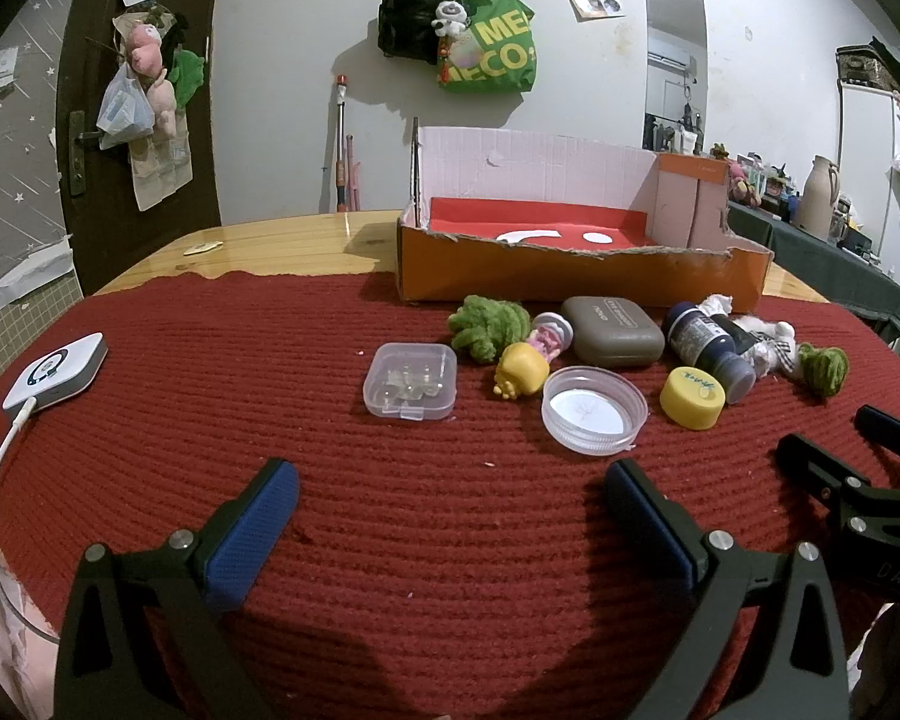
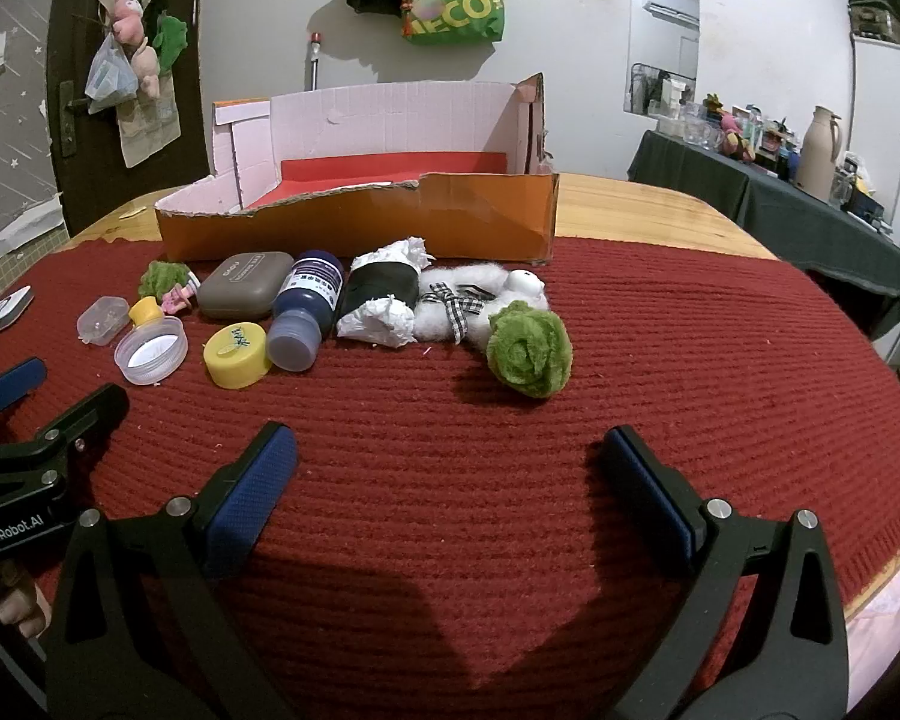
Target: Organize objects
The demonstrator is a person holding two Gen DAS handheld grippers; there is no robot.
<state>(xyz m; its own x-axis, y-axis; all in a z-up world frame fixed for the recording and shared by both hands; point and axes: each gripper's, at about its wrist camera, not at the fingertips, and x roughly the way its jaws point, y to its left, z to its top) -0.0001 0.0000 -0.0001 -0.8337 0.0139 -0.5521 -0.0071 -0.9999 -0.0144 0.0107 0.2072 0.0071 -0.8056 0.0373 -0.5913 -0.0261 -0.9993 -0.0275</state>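
Small objects lie in a row on the red mat in front of an orange cardboard box [image 1: 570, 279] [image 2: 360, 222] with a red floor. Among them are a clear plastic case [image 1: 410, 381], a clear round lid [image 1: 594, 410], a yellow cap [image 1: 692, 396] [image 2: 236, 355], a dark ink bottle [image 1: 708, 348] [image 2: 306, 312], a grey case [image 1: 615, 330] [image 2: 243, 294] and a green yarn ball [image 2: 530, 353]. My left gripper [image 1: 450, 501] hovers open over bare mat, short of the clear case. My right gripper [image 2: 447, 465] is open too, just short of the green ball.
A white device [image 1: 57, 378] with a cable lies at the mat's left edge. A white fluffy toy [image 2: 480, 300] and a paper-wrapped dark bundle [image 2: 384, 300] lie beside the bottle. The wooden table [image 2: 630, 204] shows beyond the mat. A dark-clothed side table [image 2: 810, 210] stands at the right.
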